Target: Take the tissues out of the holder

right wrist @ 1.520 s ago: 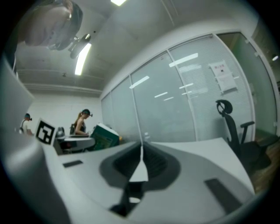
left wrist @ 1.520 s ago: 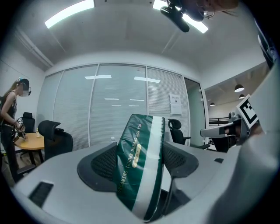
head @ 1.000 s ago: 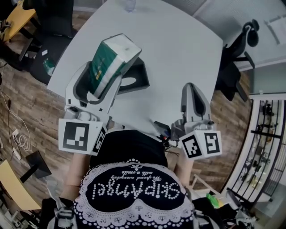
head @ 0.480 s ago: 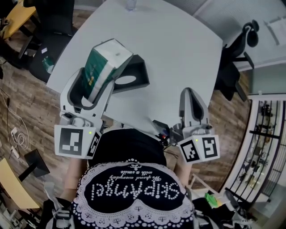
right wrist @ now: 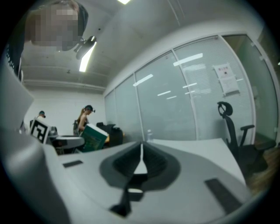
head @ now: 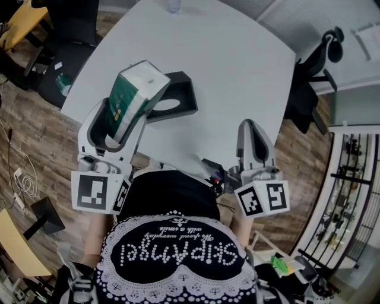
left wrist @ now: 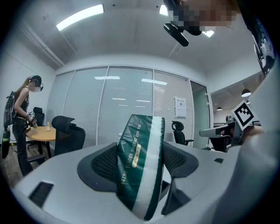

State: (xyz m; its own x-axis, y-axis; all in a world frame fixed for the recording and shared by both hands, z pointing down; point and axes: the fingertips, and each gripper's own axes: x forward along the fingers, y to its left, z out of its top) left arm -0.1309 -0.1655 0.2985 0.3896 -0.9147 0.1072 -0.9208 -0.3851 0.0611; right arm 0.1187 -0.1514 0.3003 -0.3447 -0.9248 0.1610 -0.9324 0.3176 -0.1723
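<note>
- I hold the left gripper clamped on a green and white tissue pack, one jaw on each broad side.
- The pack is raised and tilted in the air above the near left corner of the white table. It is out of the black holder.
- The holder sits on the table near that same corner, with its oval opening facing me.
- My right gripper is over the table's near edge, well apart from the holder. Its jaws are pressed together with nothing between them.
- A clear bottle stands at the table's far edge.
- The floor is wood planks. Black office chairs stand by the right edge.
- A yellow round table is off to the far left.
- Glass partition walls line the room under strip ceiling lights, and a person stands far off.
</note>
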